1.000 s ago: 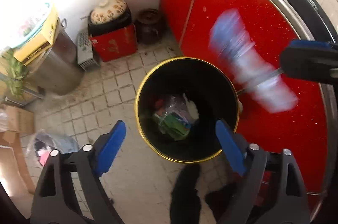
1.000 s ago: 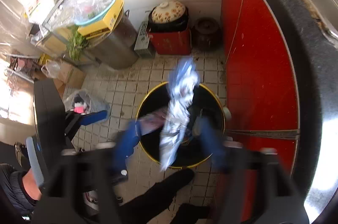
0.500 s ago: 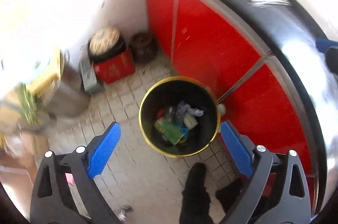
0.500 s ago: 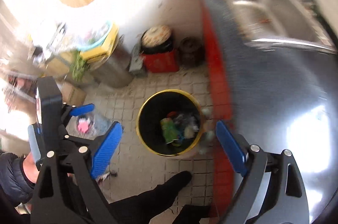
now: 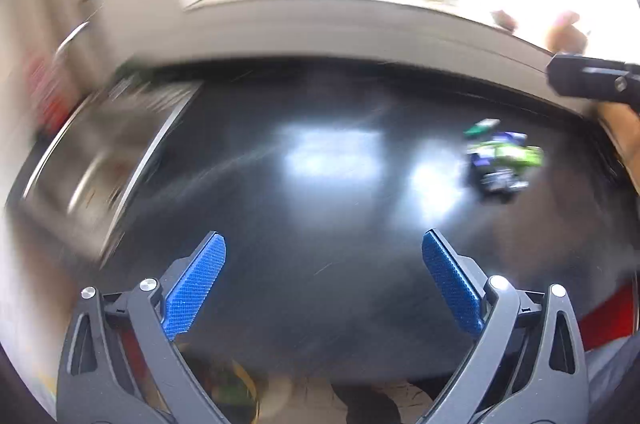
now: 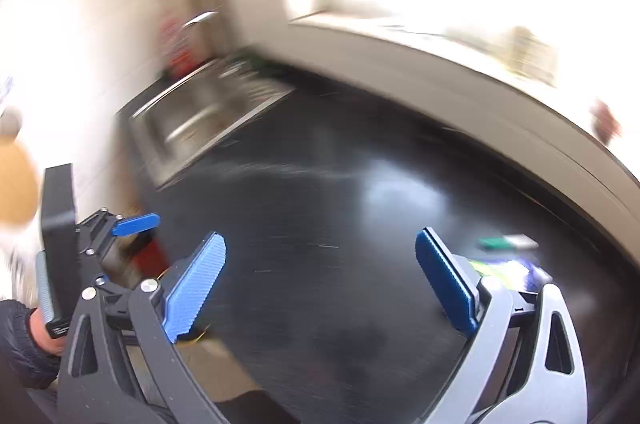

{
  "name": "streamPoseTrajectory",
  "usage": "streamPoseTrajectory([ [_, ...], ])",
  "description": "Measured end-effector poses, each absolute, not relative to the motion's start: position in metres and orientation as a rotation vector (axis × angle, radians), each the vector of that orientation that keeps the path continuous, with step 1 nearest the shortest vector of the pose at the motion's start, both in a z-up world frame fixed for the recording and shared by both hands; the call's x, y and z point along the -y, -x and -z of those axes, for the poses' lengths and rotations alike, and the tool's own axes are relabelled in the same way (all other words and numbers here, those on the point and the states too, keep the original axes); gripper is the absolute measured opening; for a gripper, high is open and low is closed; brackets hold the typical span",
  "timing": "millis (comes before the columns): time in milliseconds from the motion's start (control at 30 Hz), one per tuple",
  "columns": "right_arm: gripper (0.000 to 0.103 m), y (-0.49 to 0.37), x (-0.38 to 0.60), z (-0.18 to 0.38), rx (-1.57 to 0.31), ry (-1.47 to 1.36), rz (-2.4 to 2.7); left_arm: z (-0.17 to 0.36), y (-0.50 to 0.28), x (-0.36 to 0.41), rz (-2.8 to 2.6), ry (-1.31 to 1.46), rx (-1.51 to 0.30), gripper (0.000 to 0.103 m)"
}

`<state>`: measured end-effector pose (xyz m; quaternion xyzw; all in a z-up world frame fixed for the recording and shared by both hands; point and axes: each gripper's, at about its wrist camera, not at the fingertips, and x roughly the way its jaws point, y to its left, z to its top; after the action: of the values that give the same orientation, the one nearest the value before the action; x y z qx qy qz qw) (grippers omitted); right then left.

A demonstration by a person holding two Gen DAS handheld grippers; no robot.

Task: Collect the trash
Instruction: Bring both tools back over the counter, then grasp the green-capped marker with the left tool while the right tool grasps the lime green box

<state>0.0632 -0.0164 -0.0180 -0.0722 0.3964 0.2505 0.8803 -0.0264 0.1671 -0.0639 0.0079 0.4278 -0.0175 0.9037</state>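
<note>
Counter below me, dark and glossy; one blurred clump of trash wrappers at its right; my left hand-held gripper and right hand-held gripper, two, jaws just opening, spread apart, nothing between; one sink far left.

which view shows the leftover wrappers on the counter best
The left wrist view: the wrappers lie in full sight on the dark counter, though blurred. The right wrist view catches them low and partly hidden behind the right gripper.

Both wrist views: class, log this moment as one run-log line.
left gripper open, empty | right gripper open, empty | wrappers on black counter | sink beyond
</note>
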Motion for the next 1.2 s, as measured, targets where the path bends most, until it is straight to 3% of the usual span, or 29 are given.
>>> streamPoseTrajectory([
  [200, 0.093, -0.050, 0.122, 0.024, -0.812, 0.047, -0.352, 0.052, -0.017, -0.068, 0.304, -0.070, -0.891, 0.096],
  [367, 0.093, -0.037, 0.169, 0.033, -0.822, 0.014, -0.301, 0.060, -0.024, -0.033, 0.380, -0.132, -0.911, 0.096],
  [767, 0.093, -0.063, 0.180, 0.054, -0.857, 0.037, -0.351, 0.071, -0.057, -0.024, 0.407, -0.174, -0.947, 0.096],
  [1200, 0.086, -0.134, 0.179, 0.122, -0.992, 0.142, -0.453, 0.123, -0.182, 0.010, 0.503, -0.306, -1.037, 0.096],
])
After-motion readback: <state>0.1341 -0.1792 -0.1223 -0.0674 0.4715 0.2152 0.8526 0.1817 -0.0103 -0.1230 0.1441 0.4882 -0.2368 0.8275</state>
